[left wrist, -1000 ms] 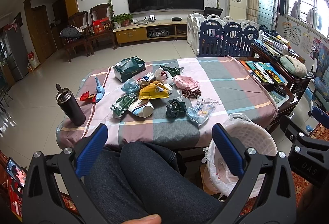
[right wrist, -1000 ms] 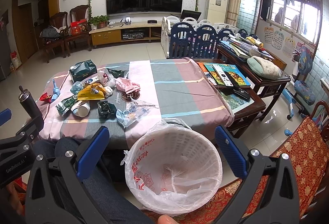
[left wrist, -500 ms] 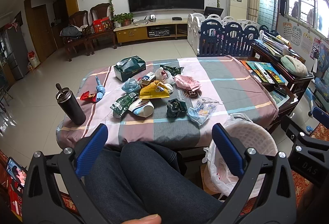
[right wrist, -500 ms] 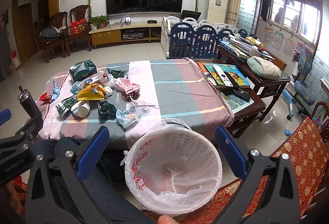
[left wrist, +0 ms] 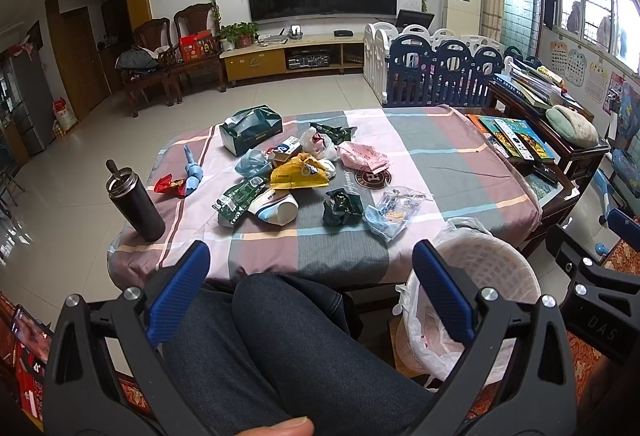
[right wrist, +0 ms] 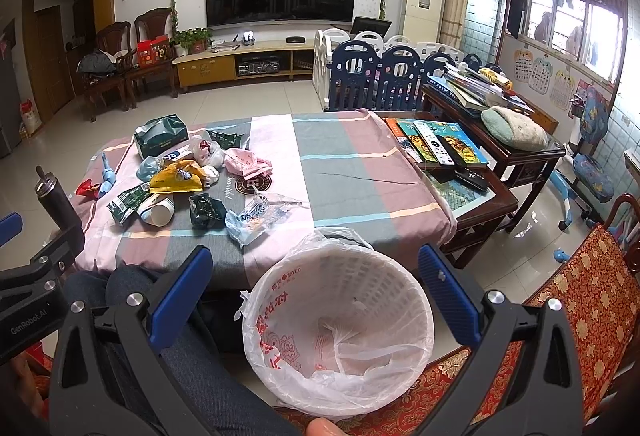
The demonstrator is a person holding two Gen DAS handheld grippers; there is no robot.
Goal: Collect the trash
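Trash lies in a heap on the cloth-covered table point(left wrist: 440, 164): a yellow bag point(left wrist: 298, 176), a tipped paper cup point(left wrist: 278, 208), a dark green crumpled wrapper point(left wrist: 340, 206), a clear plastic bag point(left wrist: 394, 210), a pink bag point(left wrist: 362, 158) and a green packet point(left wrist: 236, 200). A white bin point(right wrist: 344, 324) lined with a plastic bag stands on the floor by the table's near right corner. My left gripper point(left wrist: 311, 276) hangs open over the person's lap, short of the table. My right gripper point(right wrist: 314, 276) is open above the bin, holding nothing.
A black flask point(left wrist: 138, 206) stands at the table's near left corner, and a green tissue box point(left wrist: 250, 130) sits at its far side. A dark wooden side table point(right wrist: 472, 164) with books and remotes is to the right. The person's legs point(left wrist: 280, 348) fill the foreground.
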